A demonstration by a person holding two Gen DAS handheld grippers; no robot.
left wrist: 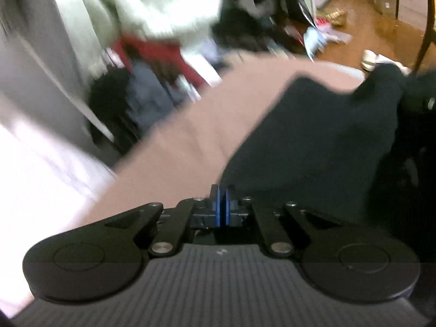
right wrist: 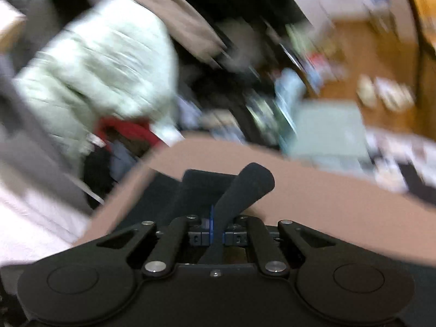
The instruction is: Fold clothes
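Note:
A dark navy garment (left wrist: pixel 313 136) lies spread on a dusty-pink surface (left wrist: pixel 196 125). My left gripper (left wrist: pixel 224 204) sits at the garment's near left corner with its blue pads (left wrist: pixel 217 207) pressed together; no cloth shows between them. In the right wrist view, my right gripper (right wrist: pixel 216 229) is shut on a rolled-up fold of the dark garment (right wrist: pixel 245 188), which sticks up and to the right from the pads. More of that garment (right wrist: pixel 166 193) lies flat just ahead on the pink surface (right wrist: pixel 327 199). Both views are blurred.
Beyond the pink surface's far edge there is a pale green quilted jacket (left wrist: pixel 152 2), a red cloth (left wrist: pixel 163 54) and a heap of dark clothes (left wrist: pixel 130 103). The wooden floor (left wrist: pixel 362 27) at the right holds shoes (left wrist: pixel 370 58), a box and scattered items. A grey mat (right wrist: pixel 329 128) lies on the floor.

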